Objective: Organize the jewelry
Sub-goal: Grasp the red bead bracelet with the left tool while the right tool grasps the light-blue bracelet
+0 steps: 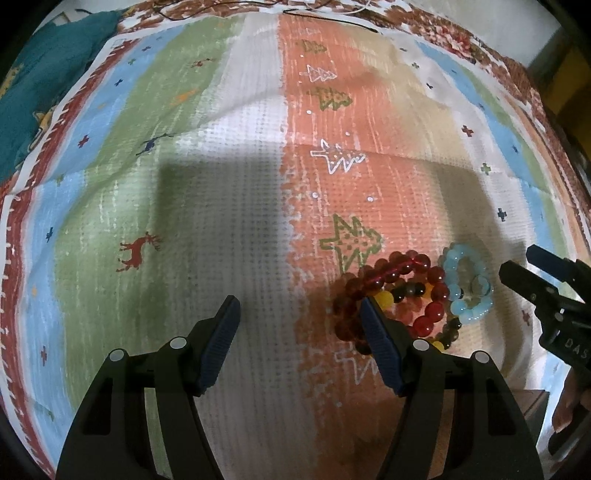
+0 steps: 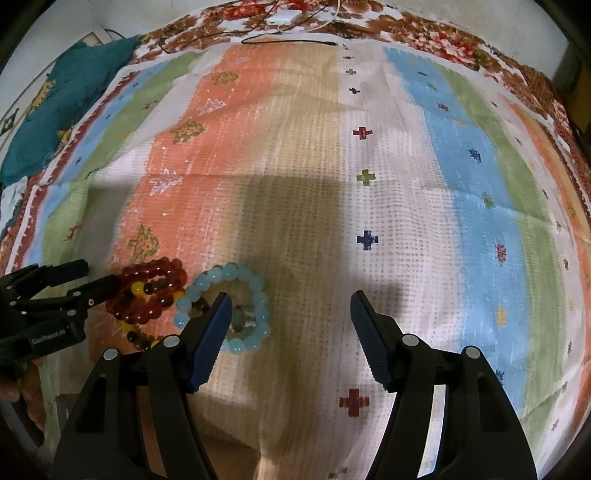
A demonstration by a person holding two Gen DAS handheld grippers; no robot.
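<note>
Right wrist view: both tools (image 2: pixel 290 328) are held spread wide near the bracelets (image 2: pixel 225 306) at lower left, ready for picking.

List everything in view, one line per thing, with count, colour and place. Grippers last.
red bead bracelet: one, translucent dark red, on the orange stripe, on top of the pile
yellow-and-dark bead bracelet: one, yellow and smoky brown, tangled under the red one
blue bead bracelet: one, pale blue, beside the red pile, something small and clear inside its loop
patterned cloth: one, striped, under the jewelry
teal fabric: one, far left corner
white box with cables: one, far edge
left gripper: open, beside the pile
right gripper: open, beside the blue bracelet
</note>
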